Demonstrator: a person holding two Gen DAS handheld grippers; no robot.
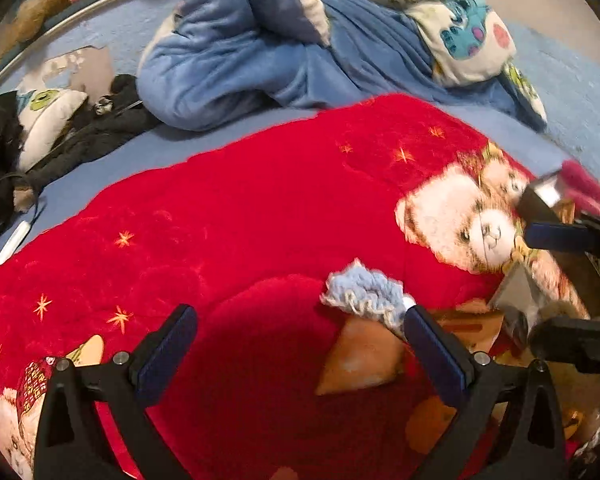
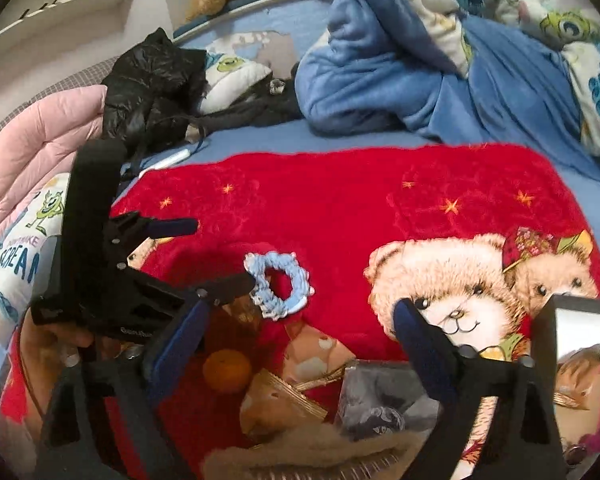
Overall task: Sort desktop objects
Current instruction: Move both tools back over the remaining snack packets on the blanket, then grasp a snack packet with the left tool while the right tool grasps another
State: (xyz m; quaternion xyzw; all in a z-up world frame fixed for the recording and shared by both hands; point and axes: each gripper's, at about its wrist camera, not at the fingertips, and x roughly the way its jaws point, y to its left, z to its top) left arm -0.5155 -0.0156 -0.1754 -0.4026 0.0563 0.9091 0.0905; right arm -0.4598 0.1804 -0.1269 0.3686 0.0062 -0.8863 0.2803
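A light blue knitted scrunchie (image 1: 360, 290) (image 2: 302, 284) lies on the red teddy-bear blanket (image 1: 260, 200) (image 2: 340, 200). My left gripper (image 1: 300, 316) (image 2: 222, 252) stands open over the blanket. Its right fingertip touches the scrunchie's edge, and nothing is between its pads. My right gripper (image 2: 300, 312) (image 1: 564, 286) is open too, hovering above a small pile. In that pile are an orange fruit (image 2: 226, 372), a grey packet (image 2: 380, 400) and a beige patterned wrapper (image 2: 312, 354). None of them is gripped.
A heaped blue blanket (image 1: 228, 60) (image 2: 380, 80) and cartoon-print bedding (image 1: 468, 32) lie behind the red blanket. At far left are a black jacket (image 2: 152, 80) and a pink quilted one (image 2: 40, 132). A cream fluffy thing (image 2: 300, 456) fills the bottom edge.
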